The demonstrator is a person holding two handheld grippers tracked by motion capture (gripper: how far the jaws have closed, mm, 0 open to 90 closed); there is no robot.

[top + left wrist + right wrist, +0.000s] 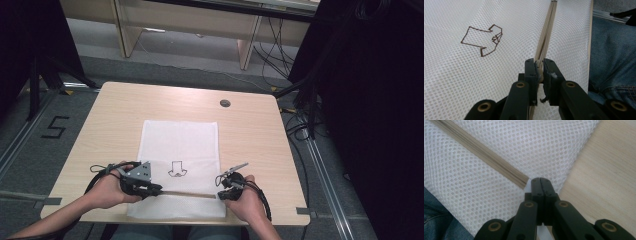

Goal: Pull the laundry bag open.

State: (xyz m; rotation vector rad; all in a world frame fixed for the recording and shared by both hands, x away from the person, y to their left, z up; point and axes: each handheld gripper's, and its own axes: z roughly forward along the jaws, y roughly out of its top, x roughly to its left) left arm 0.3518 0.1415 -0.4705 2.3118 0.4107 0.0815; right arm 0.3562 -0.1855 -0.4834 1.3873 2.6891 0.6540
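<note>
A white mesh bag [180, 145] lies flat on the wooden table [115, 115], with a small shirt outline [176, 169] drawn on it. A beige zipper [187, 194] runs across its near end. My left gripper [159, 191] is at the zipper's left end, shut on the zipper pull [539, 65]. The zipper [546, 32] stretches away from its jaws, and the shirt outline [484, 40] lies to their left. My right gripper [220, 195] is at the zipper's right end. In the right gripper view it [540, 181] is shut on the mesh bag [524, 142] just past the zipper [481, 150].
A round cable hole [225, 103] sits near the table's far edge. Bare wood [604, 170] lies right of the bag. The person's jeans [614, 62] are just below the near table edge. Dark curtains and cables [300, 125] flank the table.
</note>
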